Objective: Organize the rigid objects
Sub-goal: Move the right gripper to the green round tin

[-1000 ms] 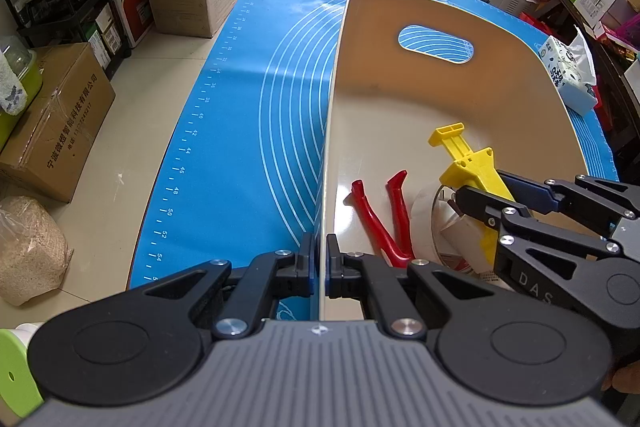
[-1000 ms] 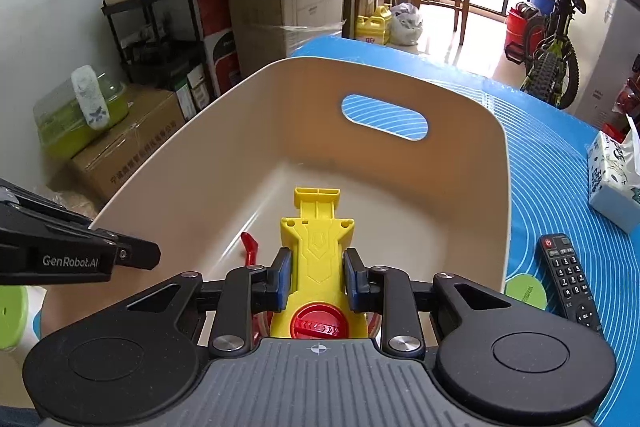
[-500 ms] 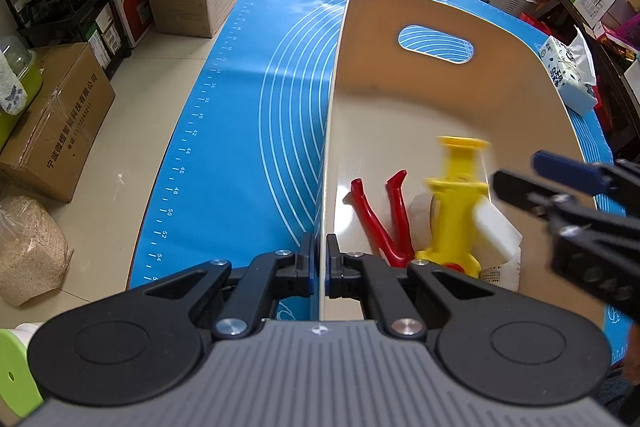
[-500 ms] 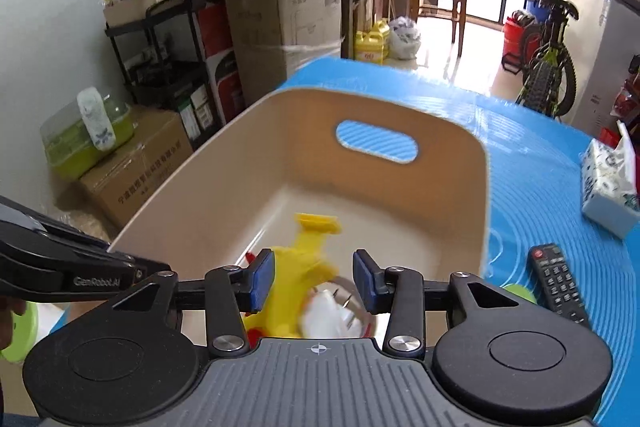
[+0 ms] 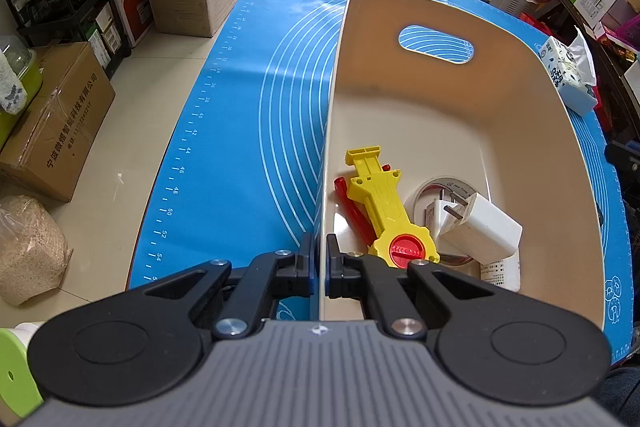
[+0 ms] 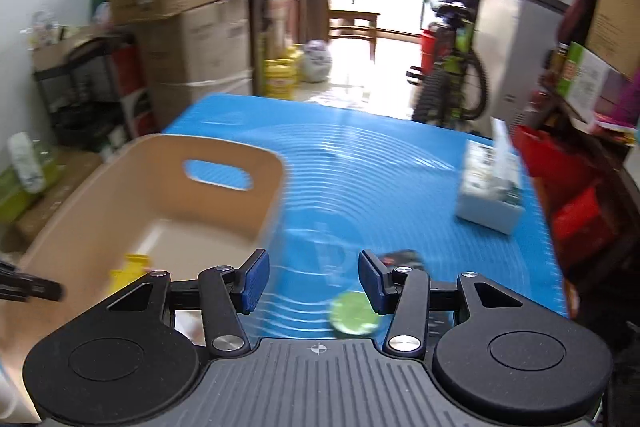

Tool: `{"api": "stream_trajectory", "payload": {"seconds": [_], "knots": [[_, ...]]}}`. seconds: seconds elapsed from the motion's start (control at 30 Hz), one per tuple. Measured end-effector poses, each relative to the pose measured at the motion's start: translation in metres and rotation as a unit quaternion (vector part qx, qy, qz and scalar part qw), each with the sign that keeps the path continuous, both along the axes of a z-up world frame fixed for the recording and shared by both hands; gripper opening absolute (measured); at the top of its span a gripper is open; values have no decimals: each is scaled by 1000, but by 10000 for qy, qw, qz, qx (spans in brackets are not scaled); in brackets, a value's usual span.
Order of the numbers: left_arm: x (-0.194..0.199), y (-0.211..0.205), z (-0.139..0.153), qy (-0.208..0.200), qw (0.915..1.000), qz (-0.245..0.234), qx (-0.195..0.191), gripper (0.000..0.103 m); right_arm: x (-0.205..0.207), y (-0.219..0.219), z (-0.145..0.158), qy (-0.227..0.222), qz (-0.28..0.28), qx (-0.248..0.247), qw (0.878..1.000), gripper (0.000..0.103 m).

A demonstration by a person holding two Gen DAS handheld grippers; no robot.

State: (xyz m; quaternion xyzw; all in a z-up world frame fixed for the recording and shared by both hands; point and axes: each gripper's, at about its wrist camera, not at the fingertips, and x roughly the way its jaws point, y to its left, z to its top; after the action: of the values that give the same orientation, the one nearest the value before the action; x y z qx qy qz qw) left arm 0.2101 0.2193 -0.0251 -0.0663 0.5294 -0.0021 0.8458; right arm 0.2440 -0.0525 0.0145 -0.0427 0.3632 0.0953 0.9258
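My left gripper is shut on the near left wall of the beige bin. In the bin lie a yellow tool with a red dial, a red clip under it, a white charger and a roll of tape. My right gripper is open and empty above the blue mat, to the right of the bin. Below it lie a green lid and a black remote, both blurred.
A tissue pack sits at the mat's far right; it also shows in the left wrist view. The blue mat covers the table. Cardboard boxes, shelves and a bicycle stand around the table.
My right gripper opened and dropped the yellow tool into the bin, then swung up and to the right out of the bin. The left gripper kept its hold on the bin wall.
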Motion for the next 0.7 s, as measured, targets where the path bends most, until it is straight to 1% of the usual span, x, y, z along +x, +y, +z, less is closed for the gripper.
{"api": "stream_trajectory", "payload": {"seconds": [0.07, 0.2, 0.43, 0.57, 0.7], "knots": [[0, 0, 0, -2, 10000, -2, 2, 6, 4, -14, -11, 57, -134, -40, 9999, 60], [0, 0, 0, -2, 10000, -4, 2, 6, 8, -25, -40, 252, -250, -55, 9994, 60], [0, 0, 0, 0, 10000, -4, 4, 6, 17, -14, -75, 480, -157, -12, 9987, 60], [0, 0, 0, 0, 10000, -5, 6, 6, 26, -10, -89, 556, -246, 90, 9981, 60], [0, 0, 0, 0, 10000, -6, 10, 6, 36, -5, -102, 647, -351, 70, 9973, 60]]}}
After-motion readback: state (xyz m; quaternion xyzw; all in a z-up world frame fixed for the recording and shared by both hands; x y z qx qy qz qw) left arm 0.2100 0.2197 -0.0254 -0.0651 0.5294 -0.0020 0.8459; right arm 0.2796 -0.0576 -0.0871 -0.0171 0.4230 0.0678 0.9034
